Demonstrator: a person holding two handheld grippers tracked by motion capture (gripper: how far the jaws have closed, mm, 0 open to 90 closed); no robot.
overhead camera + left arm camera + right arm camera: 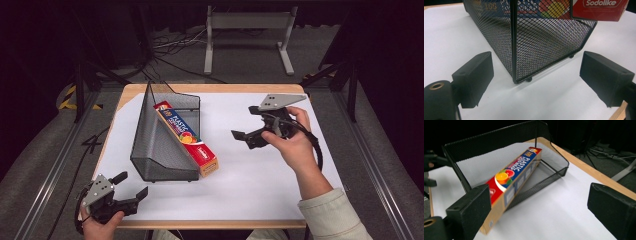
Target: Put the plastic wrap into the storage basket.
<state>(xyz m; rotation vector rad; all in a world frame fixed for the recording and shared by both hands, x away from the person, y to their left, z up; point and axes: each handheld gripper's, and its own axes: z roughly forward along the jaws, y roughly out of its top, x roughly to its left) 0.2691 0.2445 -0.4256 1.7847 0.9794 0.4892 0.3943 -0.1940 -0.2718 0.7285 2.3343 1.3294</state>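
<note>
A black mesh basket [155, 135] stands left of centre on the white table [260, 185]. A long plastic-wrap box [186, 137] lies slanted in it, its red near end poking out over the low front wall. My left gripper [132, 185] is open near the table's front left corner, just short of the basket's near corner [524, 50]; the box's red end [599, 10] sits above. My right gripper [244, 121] is open to the right of the basket, held in a hand, nothing between its jaws. From there the box [516, 172] leans on the basket's rim [499, 137].
The table's wooden edge [210, 88] runs along the back, and another stretch of wooden edge [599, 176] borders the white sheet in the right gripper view. On the floor behind stand a grey metal frame [247, 20] and loose cables [170, 45]. White table surface lies open to the right and front of the basket.
</note>
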